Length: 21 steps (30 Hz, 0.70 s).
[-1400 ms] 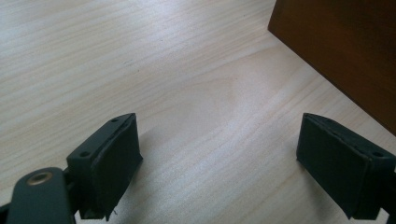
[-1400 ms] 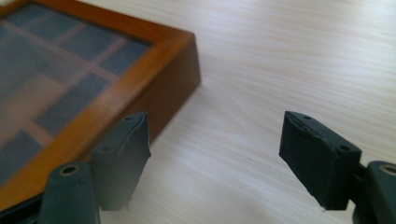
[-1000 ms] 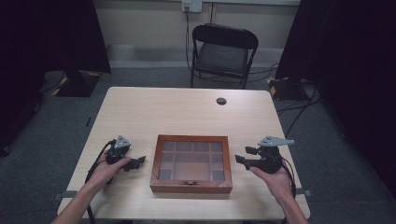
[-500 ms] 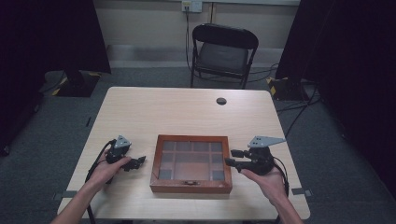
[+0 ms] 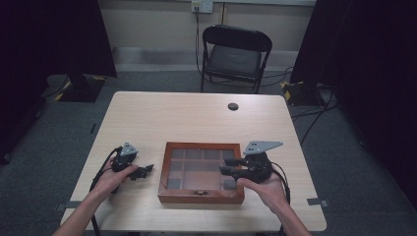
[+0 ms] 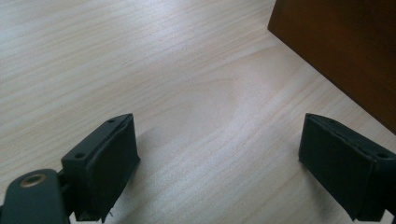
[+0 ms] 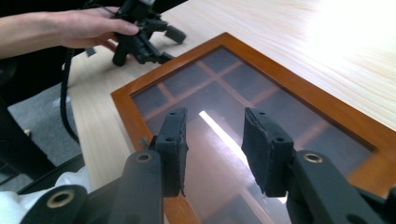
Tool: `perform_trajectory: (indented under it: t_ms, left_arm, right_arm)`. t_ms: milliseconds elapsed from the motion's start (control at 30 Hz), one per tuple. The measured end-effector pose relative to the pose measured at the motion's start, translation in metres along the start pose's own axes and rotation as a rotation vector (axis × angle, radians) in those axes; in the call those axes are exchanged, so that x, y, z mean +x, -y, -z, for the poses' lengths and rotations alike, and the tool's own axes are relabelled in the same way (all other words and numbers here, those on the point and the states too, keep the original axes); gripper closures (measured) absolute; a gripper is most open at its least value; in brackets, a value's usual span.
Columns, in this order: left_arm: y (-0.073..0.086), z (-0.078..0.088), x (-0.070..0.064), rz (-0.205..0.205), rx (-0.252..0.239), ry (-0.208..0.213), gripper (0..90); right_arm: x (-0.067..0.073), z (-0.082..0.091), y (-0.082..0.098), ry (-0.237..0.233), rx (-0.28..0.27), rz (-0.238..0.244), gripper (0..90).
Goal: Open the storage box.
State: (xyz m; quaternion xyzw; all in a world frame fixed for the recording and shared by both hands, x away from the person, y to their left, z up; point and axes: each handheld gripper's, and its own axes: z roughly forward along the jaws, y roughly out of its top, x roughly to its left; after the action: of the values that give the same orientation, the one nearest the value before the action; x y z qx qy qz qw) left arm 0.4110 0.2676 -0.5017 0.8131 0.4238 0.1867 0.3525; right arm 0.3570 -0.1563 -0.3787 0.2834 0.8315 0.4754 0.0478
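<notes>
The shallow brown wooden box with the glass-paned lid [image 5: 201, 173] sits on the near half of the pale wooden table [image 5: 196, 113], straight in front of the person, lid down, a small clasp on its near edge. And here's the right gripper [image 5: 231, 166] over the box's right side, tips above the glass. Its jaws have just been closing, now standing partly spread with nothing between them; in the right gripper view they hang above the pane and the compartment dividers underneath, not touching it. Over on the other side the left gripper [image 5: 145, 170] rests low on the table just beside the box's left wall, jaws spread wide, bare wood between them, the dark box wall [image 6: 341, 51] close ahead.

I'd call this the approach, the lid not yet taken. Next, I reckon, the right one needs to drop to the near rim by the clasp and get a bite on the lid's edge, while the left steadies the box so it doesn't slide.
</notes>
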Motion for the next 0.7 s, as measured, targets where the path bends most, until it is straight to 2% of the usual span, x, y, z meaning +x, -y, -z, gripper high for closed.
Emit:
perform_trajectory:
  t_ms: [33, 100, 200, 300, 400, 500, 533, 700]
  left_arm:
    - [0.000, 0.000, 0.000, 0.000, 0.000, 0.000, 10.9]
    - [0.000, 0.000, 0.000, 0.000, 0.000, 0.000, 10.9]
    - [0.000, 0.000, 0.000, -0.002, 0.001, 0.002, 10.8]
    - [0.000, 0.000, 0.000, -0.002, 0.001, 0.002, 10.8]
    - [0.000, 0.000, 0.000, -0.001, 0.002, 0.001, 10.8]
    - [0.000, 0.000, 0.000, -0.002, 0.001, 0.002, 10.8]
    - [0.000, 0.000, 0.000, -0.002, 0.001, 0.001, 10.8]
    - [0.000, 0.000, 0.000, -0.002, 0.001, 0.001, 10.8]
  right_arm:
    - [0.004, -0.007, -0.006, -0.023, 0.017, 0.016, 62.4]
    - [0.006, -0.009, -0.008, -0.028, 0.021, 0.024, 62.8]
    - [0.013, -0.021, -0.013, -0.062, 0.024, 0.042, 66.3]
    - [0.015, -0.028, -0.011, -0.088, 0.028, 0.044, 69.5]
    - [0.021, -0.041, -0.004, -0.127, 0.070, 0.057, 72.2]
    - [0.023, -0.045, -0.002, -0.147, 0.074, 0.066, 74.1]
    - [0.026, -0.049, 0.000, -0.160, 0.090, 0.074, 74.3]
    - [0.030, -0.061, 0.007, -0.184, 0.134, 0.085, 74.9]
